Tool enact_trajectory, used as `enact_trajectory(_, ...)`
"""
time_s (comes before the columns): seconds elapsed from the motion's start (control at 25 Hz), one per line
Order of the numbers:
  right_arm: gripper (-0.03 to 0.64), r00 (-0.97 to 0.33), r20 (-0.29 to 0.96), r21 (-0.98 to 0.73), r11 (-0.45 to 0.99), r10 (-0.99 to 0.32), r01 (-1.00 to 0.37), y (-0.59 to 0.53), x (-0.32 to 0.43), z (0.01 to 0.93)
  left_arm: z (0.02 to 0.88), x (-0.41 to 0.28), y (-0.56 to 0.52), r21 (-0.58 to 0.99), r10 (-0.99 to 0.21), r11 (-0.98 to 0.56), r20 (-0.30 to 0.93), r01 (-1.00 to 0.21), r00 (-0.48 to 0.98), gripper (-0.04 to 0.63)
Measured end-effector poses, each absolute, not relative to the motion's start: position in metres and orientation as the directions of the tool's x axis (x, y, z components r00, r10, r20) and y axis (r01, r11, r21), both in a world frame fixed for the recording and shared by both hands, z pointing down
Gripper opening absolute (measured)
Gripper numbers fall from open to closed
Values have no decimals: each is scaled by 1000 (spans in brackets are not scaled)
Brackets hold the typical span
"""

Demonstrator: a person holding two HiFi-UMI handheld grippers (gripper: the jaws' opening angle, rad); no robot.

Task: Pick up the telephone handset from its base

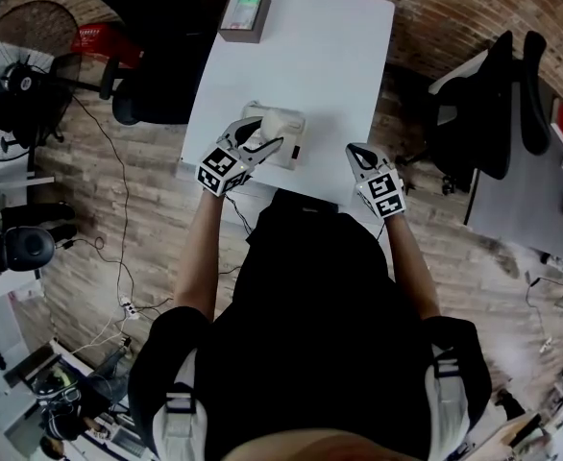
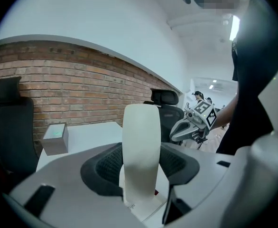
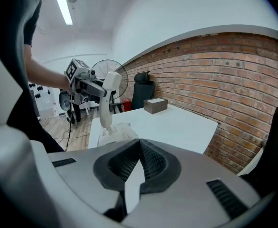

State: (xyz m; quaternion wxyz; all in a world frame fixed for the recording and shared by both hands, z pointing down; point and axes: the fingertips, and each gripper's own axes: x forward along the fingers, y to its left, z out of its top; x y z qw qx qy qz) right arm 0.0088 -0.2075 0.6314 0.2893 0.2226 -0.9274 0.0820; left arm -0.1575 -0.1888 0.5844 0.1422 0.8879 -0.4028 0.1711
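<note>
The white telephone handset (image 2: 141,146) stands upright between the jaws of my left gripper (image 2: 141,163), which is shut on it. In the head view this gripper (image 1: 261,141) holds the handset (image 1: 276,123) just above the white telephone base (image 1: 289,149) near the table's front edge. The right gripper view shows the handset (image 3: 107,103) lifted clear, tilted over the base (image 3: 115,133). My right gripper (image 1: 357,151) hovers to the right of the base, shut and holding nothing (image 3: 140,145).
A grey box (image 1: 245,14) sits at the far end of the white table (image 1: 334,56). A black office chair (image 1: 157,75) stands at the table's left and another chair (image 1: 488,113) at its right. A fan (image 1: 22,75) stands further left.
</note>
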Motion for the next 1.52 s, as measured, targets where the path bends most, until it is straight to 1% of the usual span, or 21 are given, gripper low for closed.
enact_trajectory(0.36, -2, -755, 563, -19, 908, -336, -418, -206, 5, 626, 567, -155, -178, 208, -738, -554, 325, -806, 592, 239)
enact_trajectory(0.64, -2, -774, 554, -11, 927, -306, -374, -201, 7, 624, 554, -160, -159, 309, -812, -459, 235, -833, 534, 239)
enact_trajectory(0.92, -2, -800, 538, -13, 946, -266, -323, -188, 13, 623, 540, -168, -137, 424, -881, -365, 130, -829, 454, 239)
enact_trajectory(1.28, -2, -815, 528, -4, 959, -239, -284, -172, 20, 622, 534, -155, -104, 478, -902, -347, 66, -807, 427, 239)
enact_trajectory(1.52, -2, -821, 518, 1, 960, -240, -281, -162, 23, 621, 532, -150, -89, 466, -903, -345, 74, -815, 424, 239)
